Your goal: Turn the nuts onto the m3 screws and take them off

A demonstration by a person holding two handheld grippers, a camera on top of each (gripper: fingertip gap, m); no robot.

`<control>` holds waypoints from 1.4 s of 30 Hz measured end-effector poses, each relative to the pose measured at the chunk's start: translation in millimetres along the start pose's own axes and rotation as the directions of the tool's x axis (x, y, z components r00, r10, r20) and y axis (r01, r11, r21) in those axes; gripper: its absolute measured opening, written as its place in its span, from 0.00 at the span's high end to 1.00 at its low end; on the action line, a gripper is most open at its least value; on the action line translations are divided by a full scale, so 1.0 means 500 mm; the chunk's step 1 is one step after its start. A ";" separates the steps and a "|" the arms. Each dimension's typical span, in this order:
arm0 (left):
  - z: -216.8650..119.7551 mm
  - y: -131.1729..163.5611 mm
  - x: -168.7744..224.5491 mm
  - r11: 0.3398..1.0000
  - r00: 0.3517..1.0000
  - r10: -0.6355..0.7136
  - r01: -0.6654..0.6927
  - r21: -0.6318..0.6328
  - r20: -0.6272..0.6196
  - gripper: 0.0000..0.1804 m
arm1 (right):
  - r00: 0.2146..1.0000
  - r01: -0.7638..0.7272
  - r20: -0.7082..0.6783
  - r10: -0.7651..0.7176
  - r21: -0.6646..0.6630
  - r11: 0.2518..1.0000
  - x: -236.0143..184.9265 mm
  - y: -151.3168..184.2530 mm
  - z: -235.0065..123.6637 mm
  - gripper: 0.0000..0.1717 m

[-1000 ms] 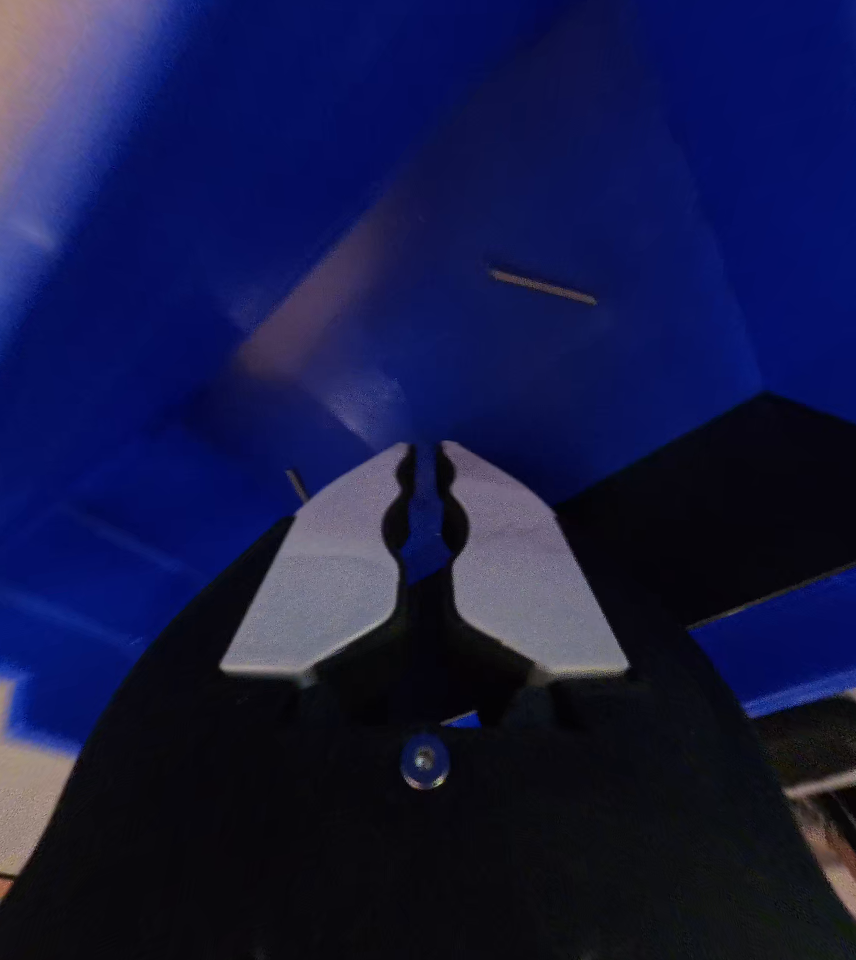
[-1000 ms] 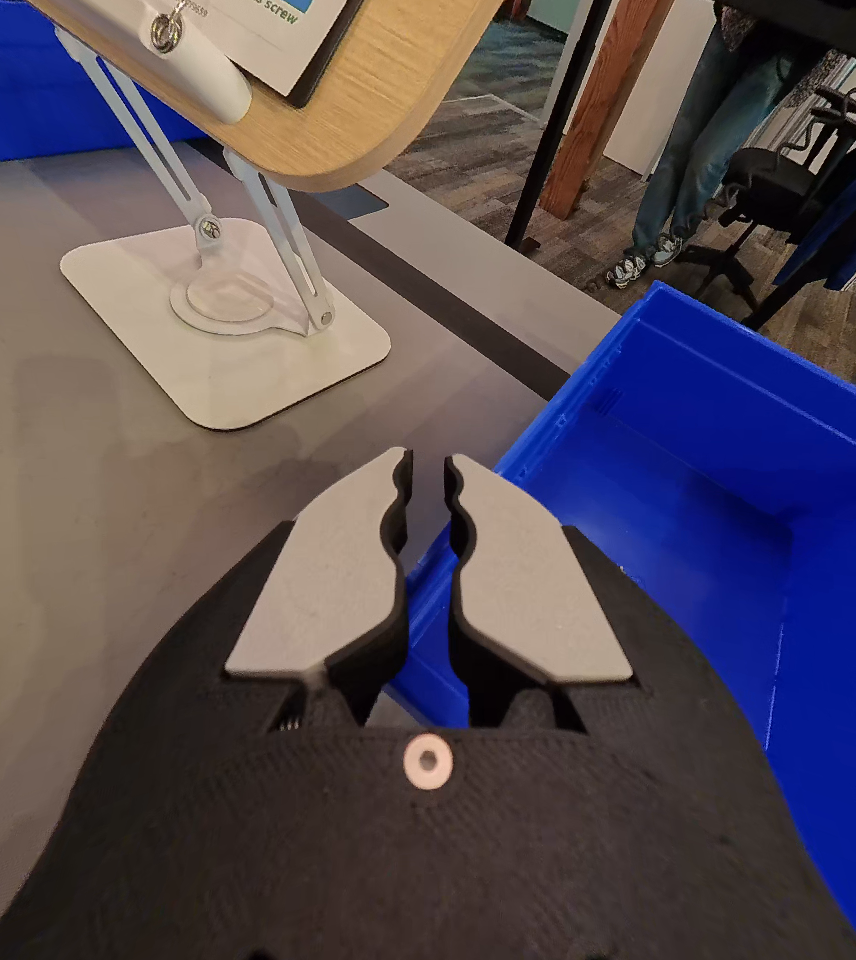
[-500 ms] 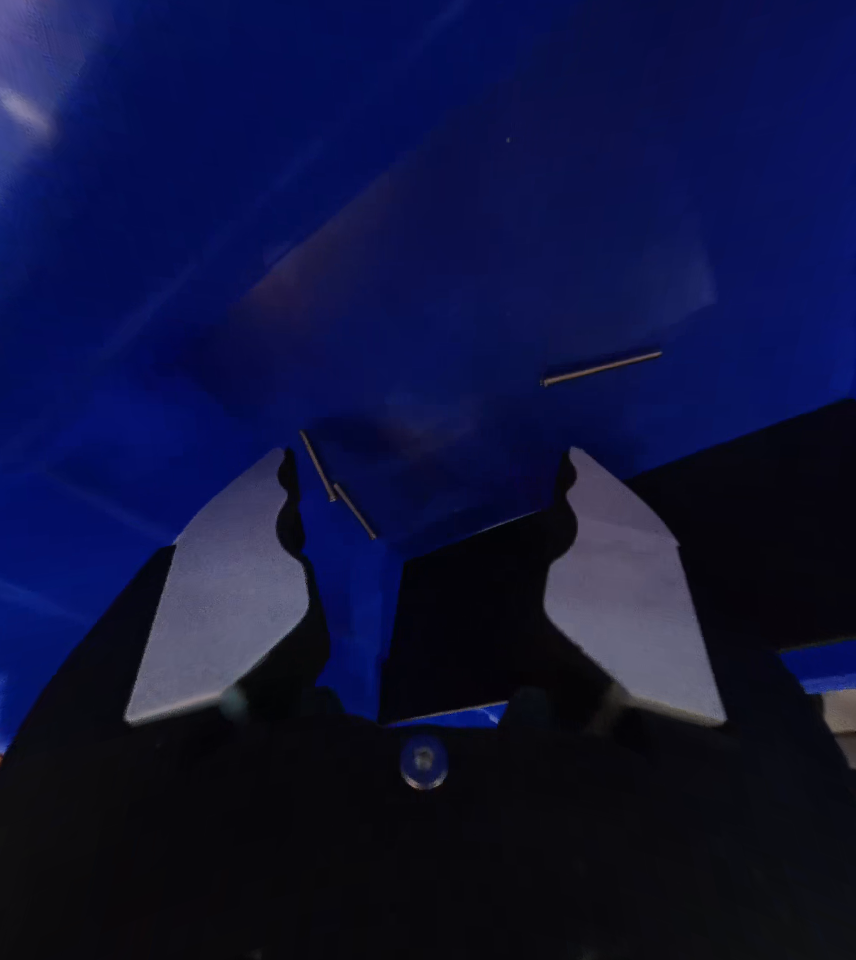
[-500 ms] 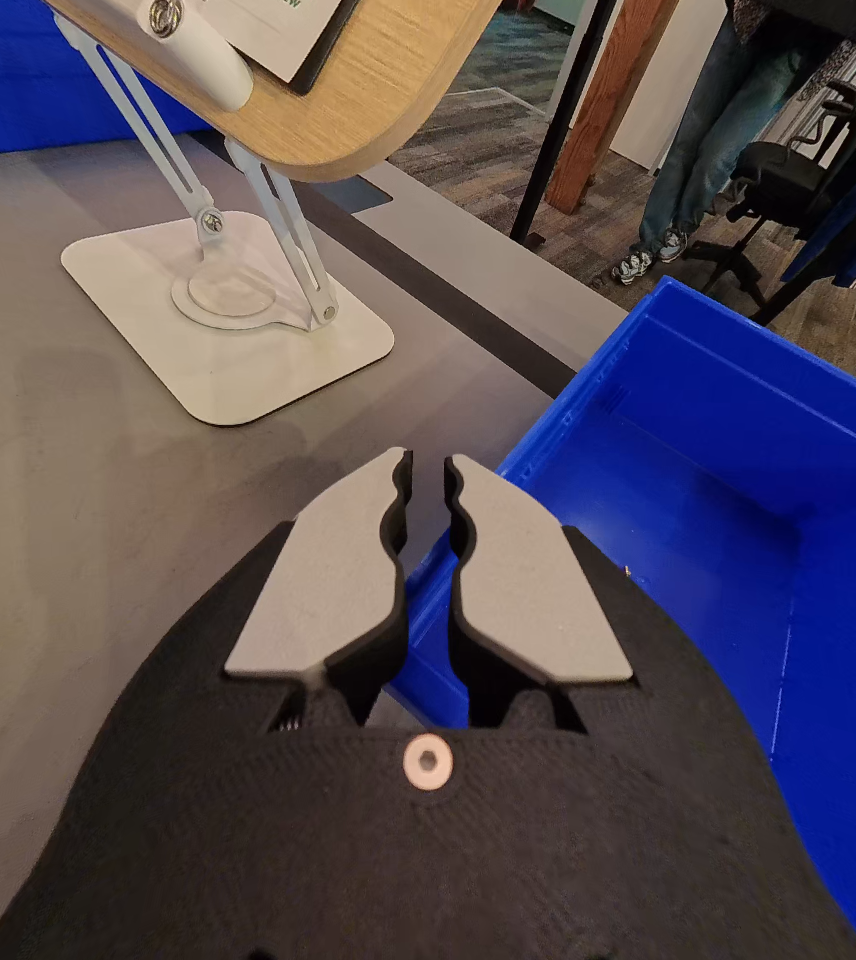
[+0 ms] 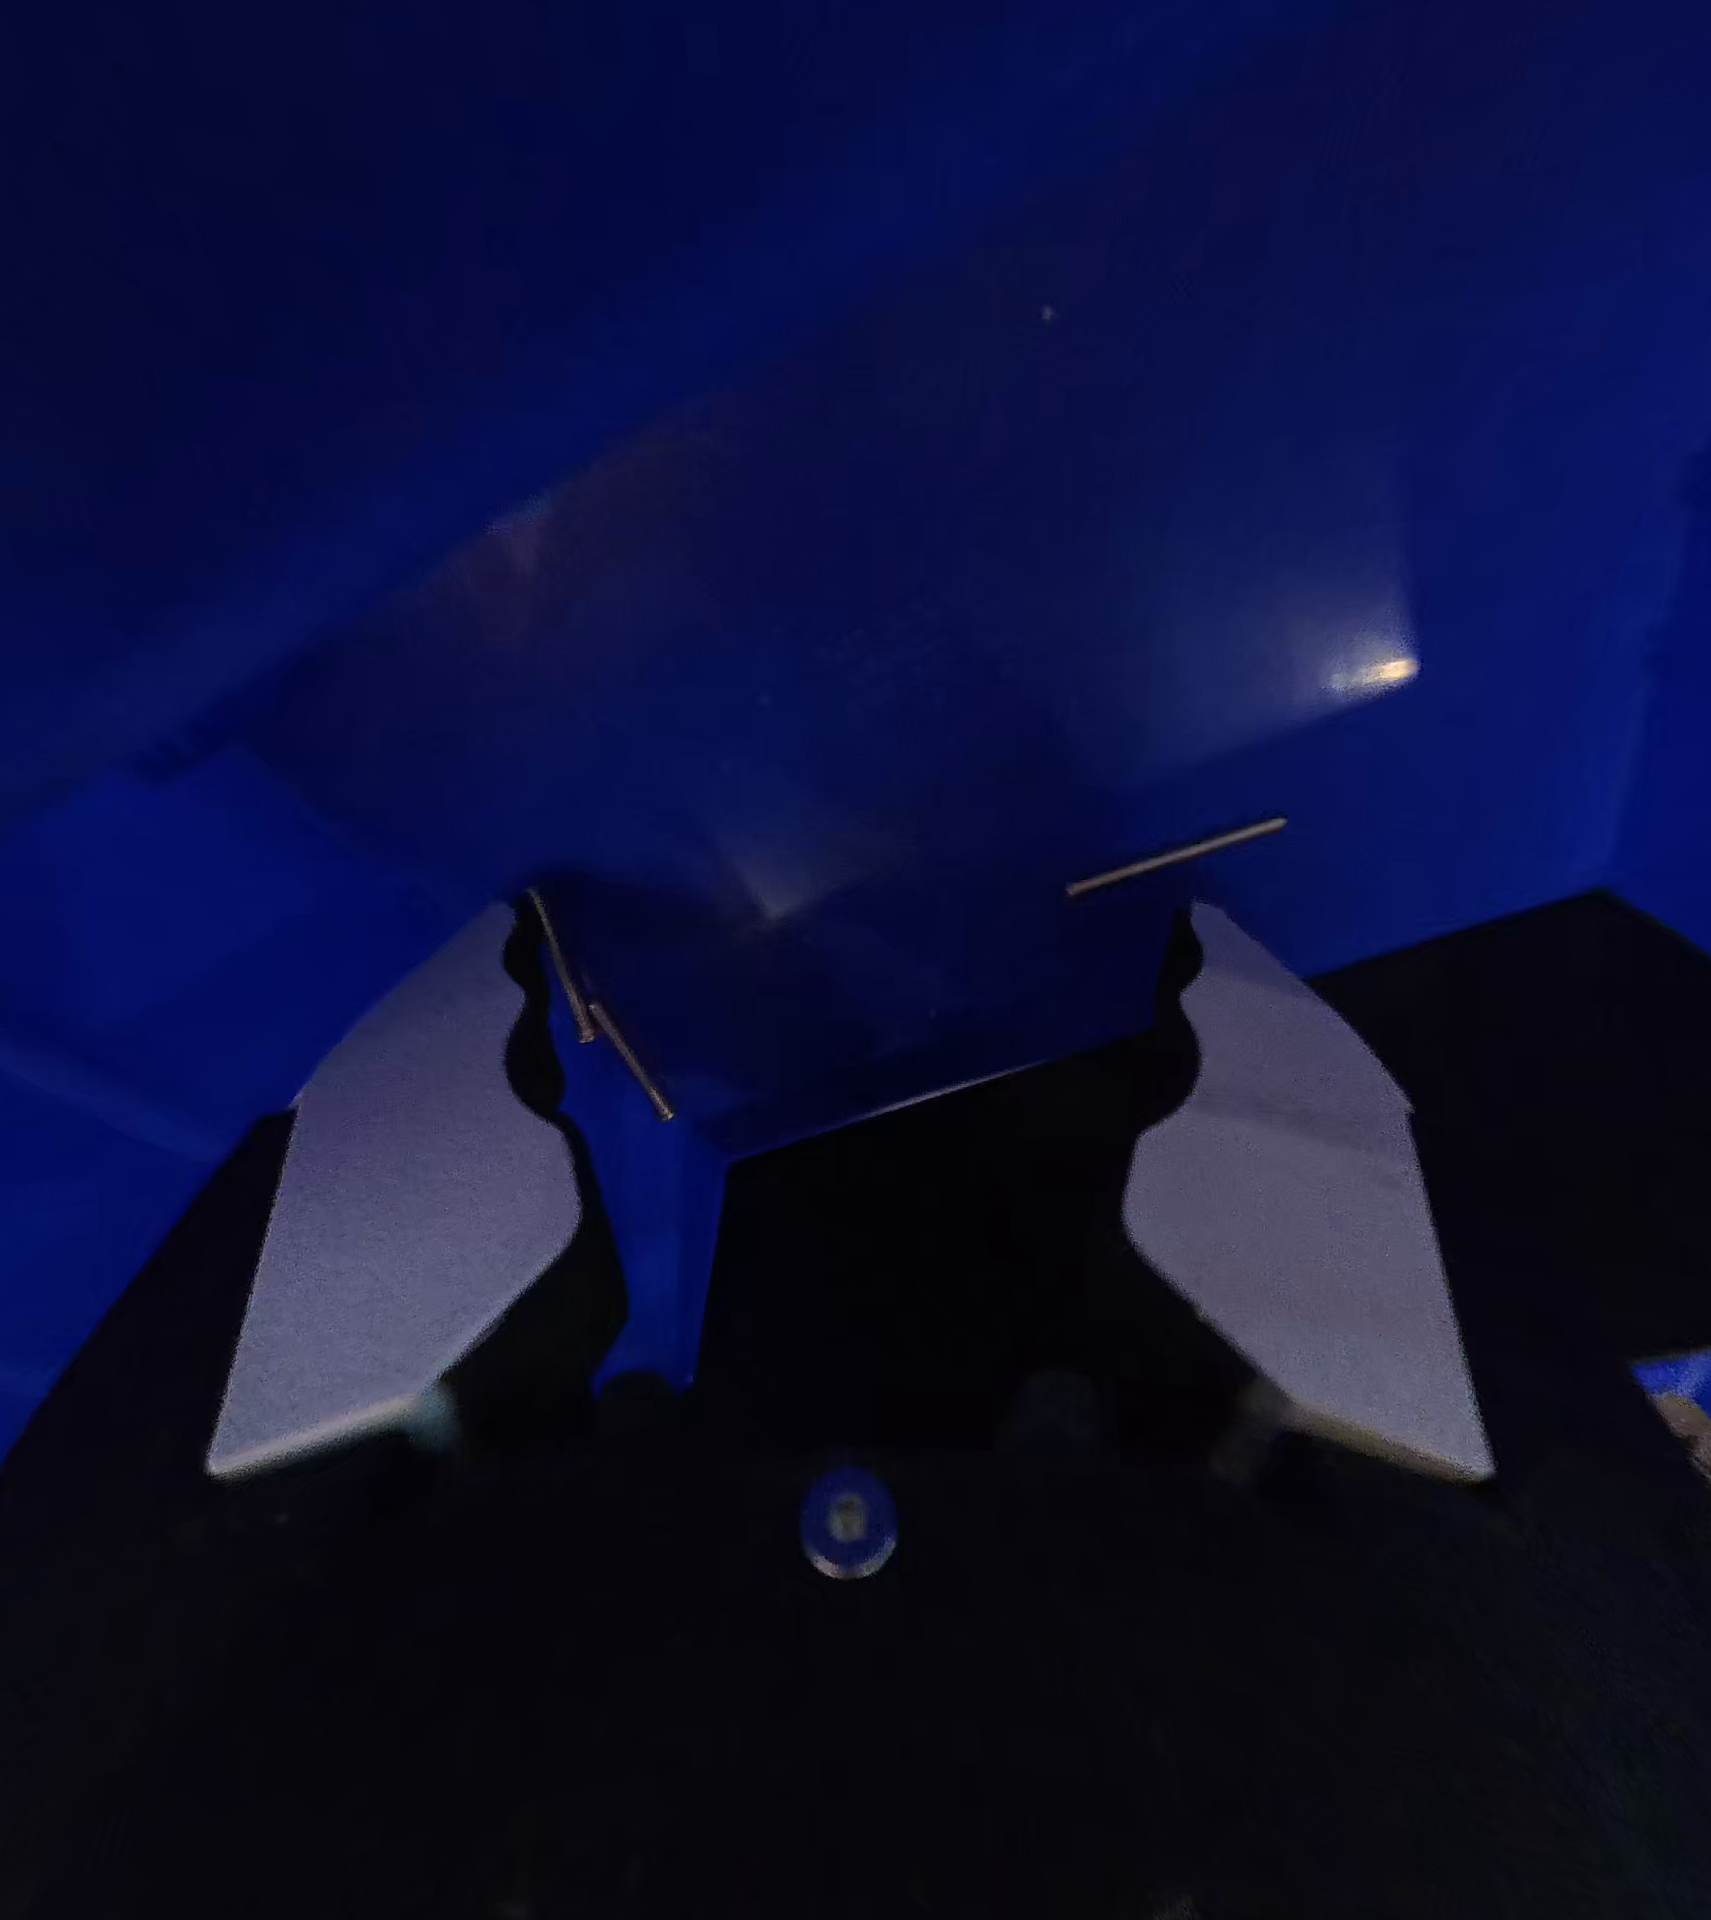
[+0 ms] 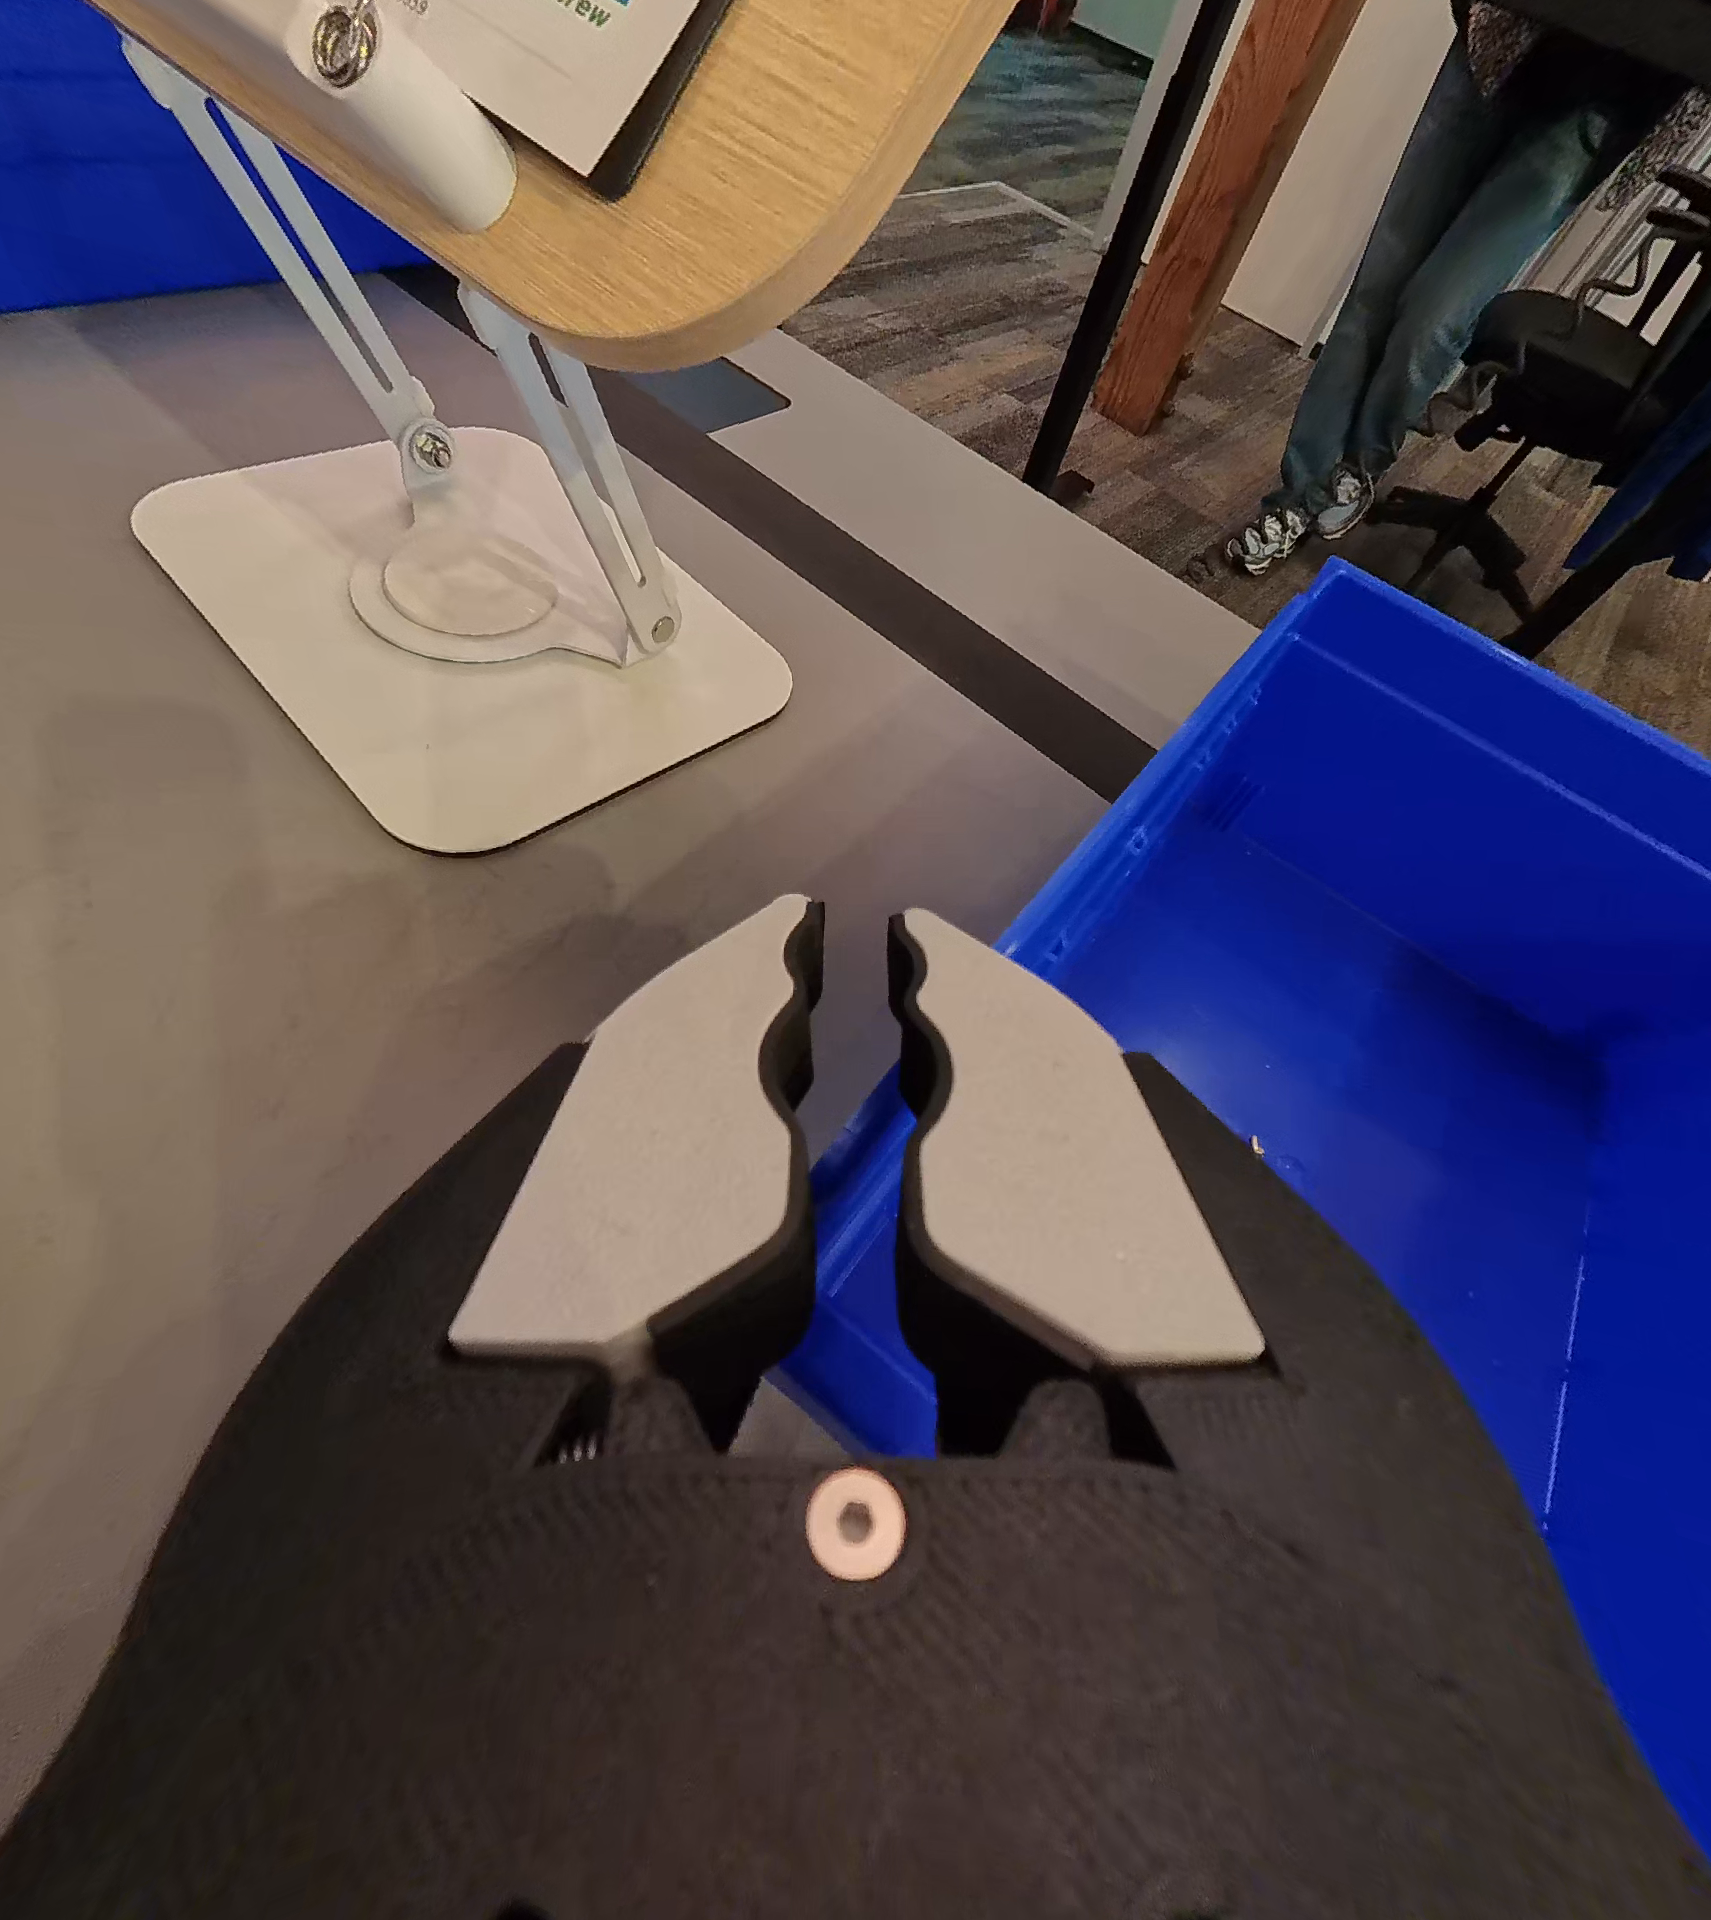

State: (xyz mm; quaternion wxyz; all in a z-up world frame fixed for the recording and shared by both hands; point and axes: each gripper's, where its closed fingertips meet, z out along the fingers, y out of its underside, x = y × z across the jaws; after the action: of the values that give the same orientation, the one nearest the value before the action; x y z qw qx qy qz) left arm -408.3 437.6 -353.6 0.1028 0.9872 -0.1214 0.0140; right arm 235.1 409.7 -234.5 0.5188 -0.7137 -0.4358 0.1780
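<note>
Pins are what my left gripper (image 5: 851,935) is down among: three thin metal pins on the floor of a blue bin (image 5: 830,364), which fills that whole view. Two of them (image 5: 602,1029) lie end to end in the centre left of the frame, just beside my left finger (image 5: 415,1195), so close I cannot tell whether it touches them. The third pin (image 5: 1173,855) lies apart, centre right, just above the right fingertip. The jaws are spread wide with only bin floor between them, holding nothing; I judge that spread suits straddling something so thin and flat. A black shape (image 5: 934,1195), too dark to identify, sits low in the frame.

My right gripper (image 6: 853,914) hangs over the grey table (image 6: 155,1039) at the near corner of a blue bin (image 6: 1453,935), jaws nearly together with a narrow bare gap, grasping nothing. In the upper left stands a white stand (image 6: 477,727) carrying a wooden board (image 6: 778,187).
</note>
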 end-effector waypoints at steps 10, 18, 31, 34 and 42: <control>-0.054 -0.020 0.054 0.994 0.982 -0.050 0.067 0.088 -0.183 0.62 | 1.000 -0.001 0.004 0.001 -0.003 1.000 -0.002 0.002 0.002 0.93; -0.011 0.031 0.015 0.996 0.999 0.052 -0.051 -0.067 0.017 0.65 | 1.000 0.003 0.008 -0.003 -0.006 1.000 -0.004 0.001 0.002 0.93; -0.001 0.037 0.008 0.991 0.988 0.134 -0.132 -0.030 0.076 0.99 | 1.000 0.004 0.007 -0.004 0.002 1.000 -0.004 -0.004 -0.002 0.93; -0.003 0.036 0.007 0.987 0.983 0.158 -0.156 -0.024 0.098 0.99 | 1.000 0.004 0.006 -0.004 0.005 1.000 -0.003 -0.005 -0.004 0.93; -0.027 -0.013 0.012 0.993 0.999 -0.038 0.038 0.111 0.003 0.82 | 1.000 0.008 0.011 -0.008 0.003 1.000 -0.006 -0.004 -0.002 0.93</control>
State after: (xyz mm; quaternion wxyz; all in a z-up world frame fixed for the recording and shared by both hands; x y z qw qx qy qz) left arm -401.1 445.1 -341.3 0.0477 0.9935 -0.1018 0.0165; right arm 233.2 407.1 -233.0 0.5182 -0.7102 -0.4411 0.1805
